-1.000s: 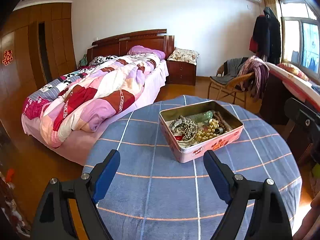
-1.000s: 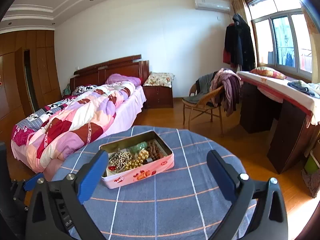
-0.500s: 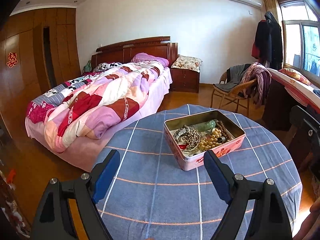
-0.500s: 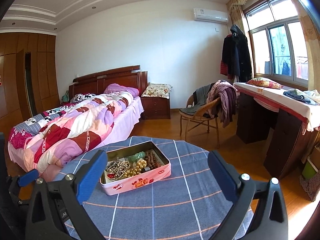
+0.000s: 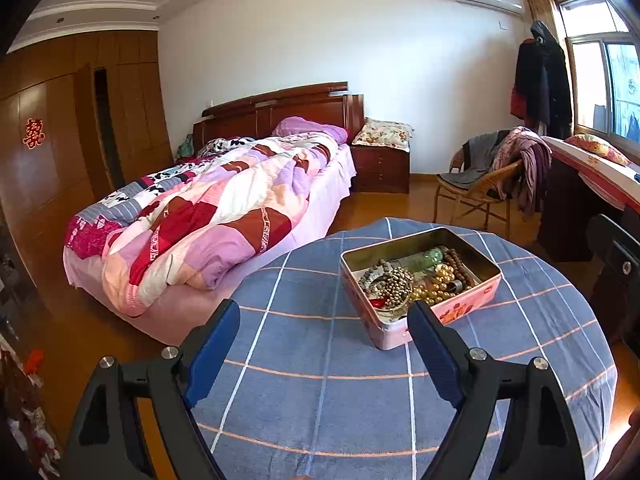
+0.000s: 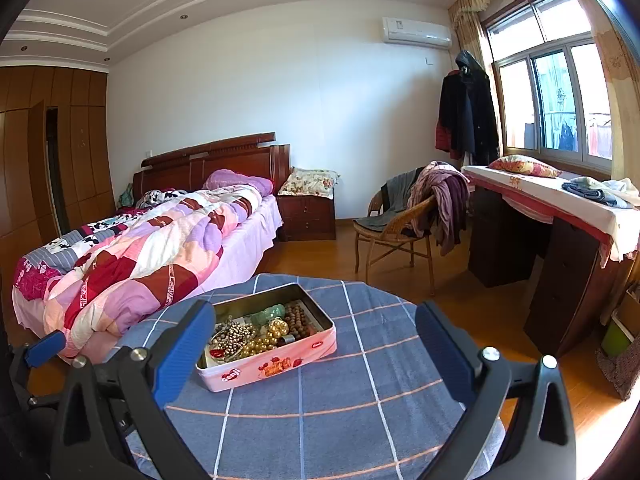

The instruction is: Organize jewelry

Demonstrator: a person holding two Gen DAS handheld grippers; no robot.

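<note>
A pink tin box (image 5: 472, 300) (image 6: 276, 364) stands open on a round table with a blue checked cloth (image 5: 320, 380) (image 6: 360, 392). It holds a pile of beaded jewelry (image 5: 416, 280) (image 6: 256, 332): gold beads, silver beads, brown beads and a green piece. My left gripper (image 5: 324, 320) is open and empty, held above the table in front of the box. My right gripper (image 6: 316, 320) is open and empty, also short of the box. The left gripper's blue fingertip (image 6: 44, 348) shows at the right wrist view's left edge.
A bed with a patchwork quilt (image 5: 208, 216) stands left of the table. A wicker chair with clothes (image 6: 404, 220) and a dark desk (image 6: 560, 240) stand to the right. A nightstand (image 5: 380, 164) is at the far wall.
Both grippers have risen and tilted up, away from the table; the box now sits lower and smaller in both views. Both stay open and empty.
</note>
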